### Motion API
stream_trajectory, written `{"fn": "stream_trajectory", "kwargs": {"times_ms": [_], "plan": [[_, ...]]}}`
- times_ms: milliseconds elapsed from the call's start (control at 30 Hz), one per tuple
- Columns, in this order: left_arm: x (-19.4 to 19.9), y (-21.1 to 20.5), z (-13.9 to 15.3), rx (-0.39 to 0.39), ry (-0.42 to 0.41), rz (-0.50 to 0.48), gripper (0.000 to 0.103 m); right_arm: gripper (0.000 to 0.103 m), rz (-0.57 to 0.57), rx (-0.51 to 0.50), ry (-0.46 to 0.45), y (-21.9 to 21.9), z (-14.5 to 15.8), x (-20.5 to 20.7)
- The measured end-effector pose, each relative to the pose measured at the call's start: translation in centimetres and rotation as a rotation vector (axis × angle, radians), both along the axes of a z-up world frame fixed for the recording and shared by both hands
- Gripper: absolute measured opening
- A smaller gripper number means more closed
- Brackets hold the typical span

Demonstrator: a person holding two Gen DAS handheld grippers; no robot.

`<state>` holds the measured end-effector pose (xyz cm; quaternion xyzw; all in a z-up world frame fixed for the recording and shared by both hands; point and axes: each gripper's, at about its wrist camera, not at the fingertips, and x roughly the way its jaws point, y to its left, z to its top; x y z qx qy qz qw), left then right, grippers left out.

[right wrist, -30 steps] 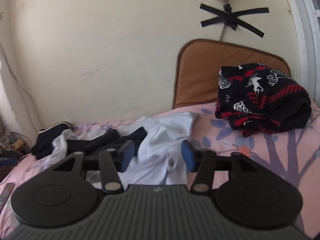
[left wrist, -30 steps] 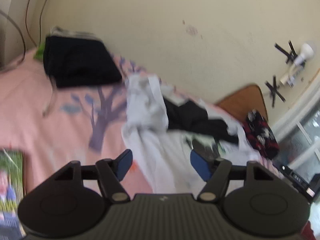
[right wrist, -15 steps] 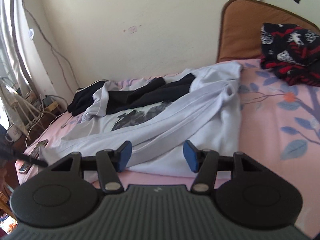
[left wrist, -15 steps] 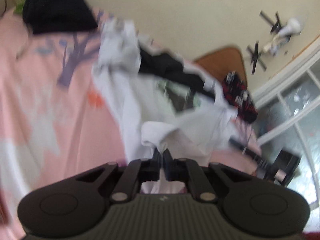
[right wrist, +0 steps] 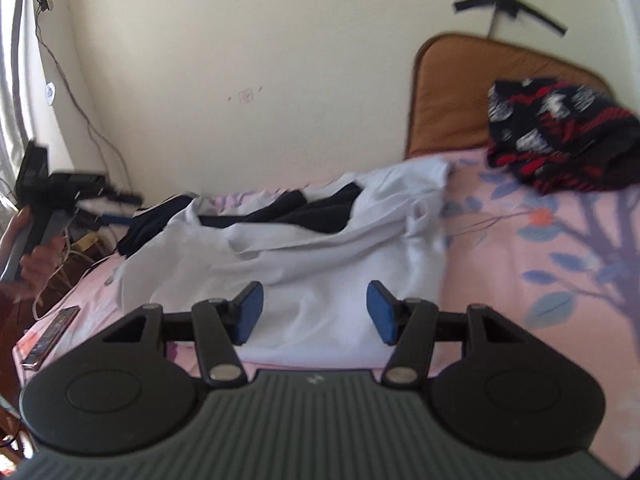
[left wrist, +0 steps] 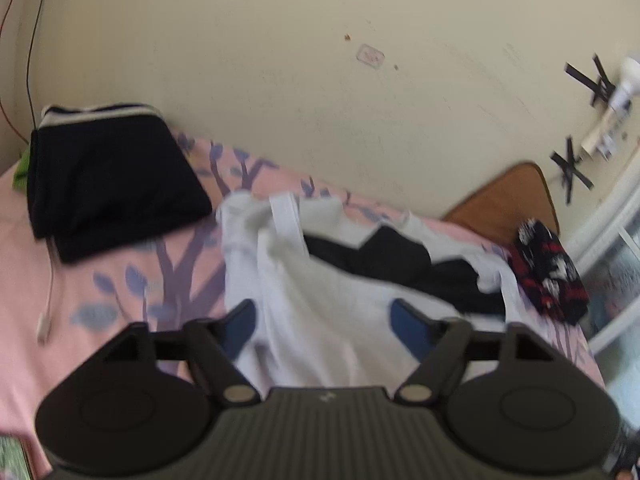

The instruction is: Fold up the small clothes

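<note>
white shirt (right wrist: 320, 264) lies crumpled mid-bed, unfolded, dark garment (right wrist: 304, 212) on it; left gripper (left wrist: 322, 320) jaws just opened wide, empty; right gripper (right wrist: 314, 312) part open, empty; far-left black pile (left wrist: 108, 176) looks folded, blurry

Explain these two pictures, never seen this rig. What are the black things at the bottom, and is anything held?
No robot: a person holds a hand gripper in each hand, each with a fisheye camera looking along its blue fingers. One picture is from the left gripper, the other from the right gripper, which also catches the left one in the person's hand at the far side. On the pink bed lie a white shirt with a black garment on it, a folded black pile and a red-patterned piece. Both grippers are open; the left fingers have just been opening. Nothing is held.
</note>
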<state>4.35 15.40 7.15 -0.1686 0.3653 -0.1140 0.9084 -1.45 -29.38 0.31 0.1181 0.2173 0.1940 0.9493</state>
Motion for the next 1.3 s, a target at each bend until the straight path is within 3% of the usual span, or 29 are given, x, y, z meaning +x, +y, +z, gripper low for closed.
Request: {"fn": "stream_trajectory", "kwargs": {"times_ms": [33,67,167,200,267,300,333,367,533,633,733,800,867,900,967,1033,1100,1133,1200,1300], "plan": [[-1.1,-0.2,-0.5,-0.004,-0.007,-0.024,0.097,0.063,-0.026,-0.004,-0.006,-0.5,0.0,-0.3],[-2.1,-0.5,-0.9,0.0,-0.013,-0.048,0.1,0.064,-0.051,-0.002,-0.007,-1.0,0.0,-0.5],[-3.8,-1.5,-2.1,0.008,0.0,-0.09,0.099,0.065,-0.082,0.027,0.026,-2.1,-0.7,-0.1],[-3.8,-1.9,-2.6,0.001,0.014,-0.109,0.092,0.065,-0.084,0.034,0.047,-2.0,-1.0,0.4],[-3.3,-3.0,-3.7,0.012,0.059,-0.153,0.053,0.064,-0.067,0.044,0.099,-1.7,-1.8,1.3],[-3.0,-3.2,-4.3,0.025,0.104,-0.154,0.023,0.048,-0.059,0.04,0.127,-1.4,-2.2,1.9],[-3.0,-2.9,-4.8,0.025,0.144,-0.148,0.011,0.028,-0.055,0.019,0.151,-0.9,-2.5,2.4],[-3.4,-2.1,-5.1,0.007,0.161,-0.144,0.011,0.007,-0.05,-0.004,0.158,-0.4,-2.5,2.5],[-8.4,3.5,-2.9,-0.123,0.155,-0.1,0.009,0.006,-0.009,-0.054,0.111,-1.0,0.3,-1.1],[-10.5,5.6,-2.4,-0.127,0.181,-0.056,0.003,0.006,0.045,-0.099,0.149,-0.9,1.4,-3.6],[-11.0,6.3,-4.0,-0.07,0.231,-0.017,0.003,0.006,0.041,-0.167,0.234,-0.1,-0.1,-4.8],[-10.7,7.0,-5.4,-0.082,0.283,0.011,0.003,0.005,0.028,-0.172,0.309,-0.4,-2.0,-5.1],[-10.4,7.8,-5.1,-0.105,0.261,0.034,0.003,0.006,0.014,-0.155,0.295,-1.2,-2.4,-5.6],[-10.2,8.0,-4.1,-0.108,0.221,0.043,0.008,0.008,-0.019,-0.156,0.281,-1.7,-1.9,-5.6],[-9.3,7.9,-1.6,-0.08,0.132,0.048,0.023,0.024,-0.078,-0.129,0.227,-3.2,-0.5,-5.4],[-7.5,6.8,1.2,-0.025,0.035,0.043,0.068,0.028,-0.102,-0.105,0.171,-4.2,1.5,-4.2],[-4.7,4.8,3.6,0.03,-0.05,0.015,0.092,0.029,-0.094,-0.131,0.102,-4.1,3.2,-1.7],[-2.8,3.6,4.6,0.049,-0.076,0.0,0.1,0.032,-0.072,-0.134,0.074,-4.0,4.0,-0.2],[1.5,1.1,6.1,0.053,-0.088,-0.021,0.1,0.046,-0.03,-0.116,0.043,-3.4,4.9,3.8],[8.8,-3.0,6.3,0.108,-0.078,-0.069,0.1,0.051,0.03,-0.113,0.062,-1.2,5.3,11.4]]}}
